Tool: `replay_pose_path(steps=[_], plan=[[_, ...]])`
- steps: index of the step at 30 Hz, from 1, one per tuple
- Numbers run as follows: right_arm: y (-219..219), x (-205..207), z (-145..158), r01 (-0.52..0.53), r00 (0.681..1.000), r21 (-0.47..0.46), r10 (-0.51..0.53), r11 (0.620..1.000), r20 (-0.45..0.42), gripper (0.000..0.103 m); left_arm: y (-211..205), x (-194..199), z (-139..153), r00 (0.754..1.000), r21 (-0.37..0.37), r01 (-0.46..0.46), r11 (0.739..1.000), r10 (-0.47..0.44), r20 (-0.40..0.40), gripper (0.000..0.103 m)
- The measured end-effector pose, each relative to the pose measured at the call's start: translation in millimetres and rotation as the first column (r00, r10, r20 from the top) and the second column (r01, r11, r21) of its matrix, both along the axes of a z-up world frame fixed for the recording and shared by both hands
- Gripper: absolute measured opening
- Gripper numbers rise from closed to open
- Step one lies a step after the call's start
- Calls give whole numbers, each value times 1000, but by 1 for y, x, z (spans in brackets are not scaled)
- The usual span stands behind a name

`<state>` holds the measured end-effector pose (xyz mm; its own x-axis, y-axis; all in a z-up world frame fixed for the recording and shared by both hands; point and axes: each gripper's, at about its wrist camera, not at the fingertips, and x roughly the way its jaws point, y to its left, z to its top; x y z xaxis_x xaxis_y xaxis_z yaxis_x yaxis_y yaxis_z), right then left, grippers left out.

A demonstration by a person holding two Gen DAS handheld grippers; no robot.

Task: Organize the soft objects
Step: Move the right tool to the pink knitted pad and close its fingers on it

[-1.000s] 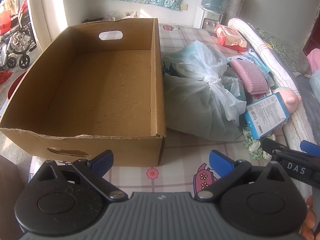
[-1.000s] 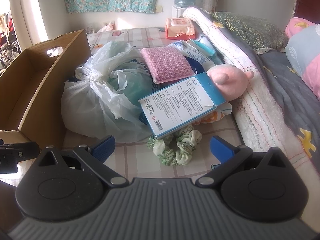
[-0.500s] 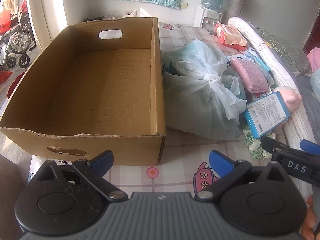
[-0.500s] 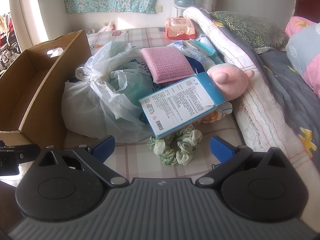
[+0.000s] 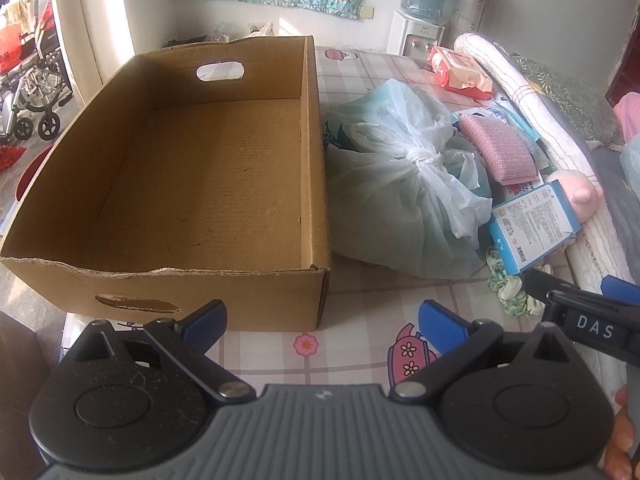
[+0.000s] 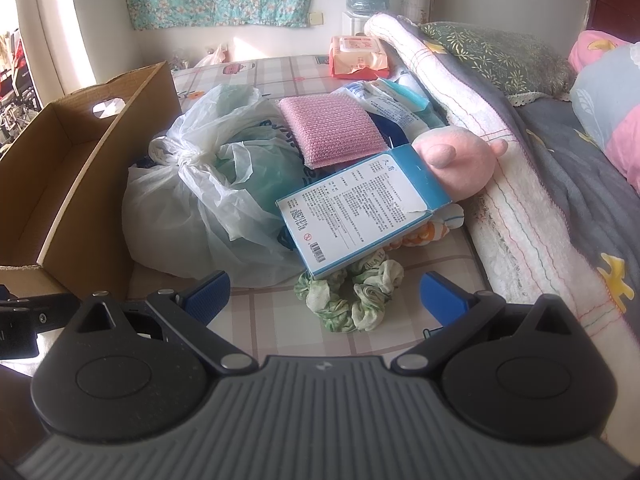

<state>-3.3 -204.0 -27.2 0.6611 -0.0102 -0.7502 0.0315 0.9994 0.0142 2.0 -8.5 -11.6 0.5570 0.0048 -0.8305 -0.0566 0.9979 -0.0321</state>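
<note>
An empty cardboard box (image 5: 200,184) stands on the checked bed sheet, also at the left of the right wrist view (image 6: 60,184). Beside it lies a knotted pale plastic bag (image 5: 404,192) (image 6: 208,184). A pink sponge pad (image 6: 330,130), a blue and white carton (image 6: 360,212), a pink plush toy (image 6: 460,160) and a green scrunchie (image 6: 348,296) lie right of the bag. My left gripper (image 5: 322,316) is open and empty before the box's front corner. My right gripper (image 6: 324,292) is open and empty just before the scrunchie.
A rolled white quilt (image 6: 480,140) and grey bedding (image 6: 580,168) run along the right. A pack of wipes (image 6: 358,56) lies at the back. A water dispenser (image 5: 424,20) stands by the wall. A wheelchair (image 5: 28,92) stands at far left.
The left wrist view has pulled back a little from the box. The right gripper has hardly moved. Both stay open.
</note>
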Motion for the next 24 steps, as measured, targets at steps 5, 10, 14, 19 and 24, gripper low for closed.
replay_pose_path(steps=[5,10,14,19,24], plan=[[-10,0,2,24,999,9,-24,1000,26,102,-10,-3,14,995,28,79,996,-80,54,102],[-35,1,13,62,993,24,-64,998,103,102,-18,6,34,979,24,158,987,-160,124,102],[-64,9,30,29,974,67,-43,997,221,102,-25,25,48,957,-24,226,974,-217,192,102],[-94,48,48,-75,965,146,35,986,261,102,-45,66,46,943,-85,276,957,-252,219,102],[-118,109,48,-162,976,277,112,947,187,101,-74,91,32,937,-74,273,959,-248,244,97]])
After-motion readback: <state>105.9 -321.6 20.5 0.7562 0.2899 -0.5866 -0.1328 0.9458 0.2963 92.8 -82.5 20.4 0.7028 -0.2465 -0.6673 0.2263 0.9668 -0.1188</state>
